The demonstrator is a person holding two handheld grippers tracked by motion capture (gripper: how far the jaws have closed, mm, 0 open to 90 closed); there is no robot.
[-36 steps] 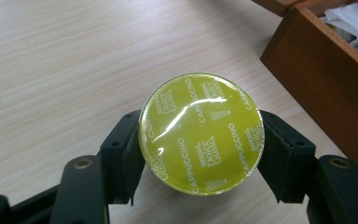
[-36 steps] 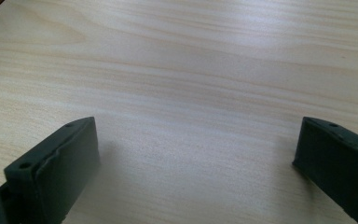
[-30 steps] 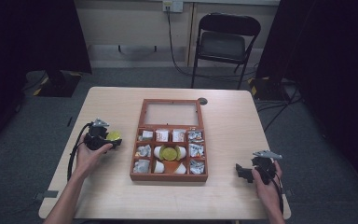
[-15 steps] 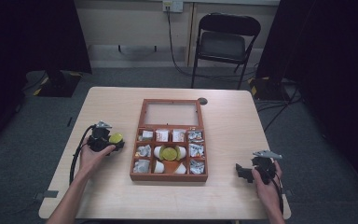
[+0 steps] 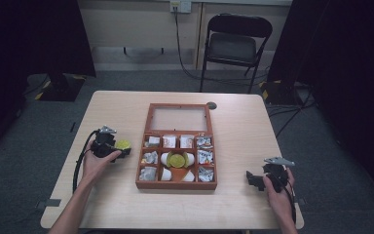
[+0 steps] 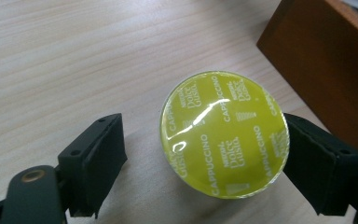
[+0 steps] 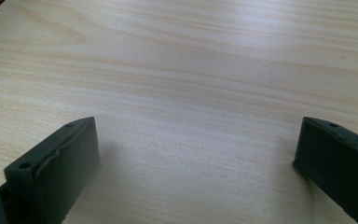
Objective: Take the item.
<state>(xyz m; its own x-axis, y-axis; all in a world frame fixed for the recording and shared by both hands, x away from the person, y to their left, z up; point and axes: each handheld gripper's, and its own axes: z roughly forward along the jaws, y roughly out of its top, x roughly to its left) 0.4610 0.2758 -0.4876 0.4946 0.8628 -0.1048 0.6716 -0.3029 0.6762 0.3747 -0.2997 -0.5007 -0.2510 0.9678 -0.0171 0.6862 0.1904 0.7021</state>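
- Over the last second the left claw (image 5: 122, 148) has drifted a little from the counter's left part toward the wooden box (image 5: 177, 184), carrying the yellow-green capsule (image 6: 223, 134) with it; the right claw (image 5: 254, 179) has stayed where it was, near the counter's right edge.
- That shift reads as transport under way: in my judgement the capsule is being brought to the box, where another yellow-green capsule (image 5: 176, 159) already sits in the middle compartment.
- In the left gripper view the capsule sits between the left claw's two jaws. The right-hand jaw touches its rim; the left-hand jaw stands off with a visible gap of counter between. So the claw is spread a little wider than the capsule, not pinching it, and the capsule seems to rest on the counter (image 6: 51, 56).
- The box's brown wall lies just beyond the right-hand jaw, up and to the right of the capsule.
- The capsule's printed foil lid faces up toward the camera. It is round, so it has no long axis across the counter; its only axis runs vertically through the lid.
- The right claw (image 7: 191, 168) is spread wide over bare counter, with nothing between its jaws.
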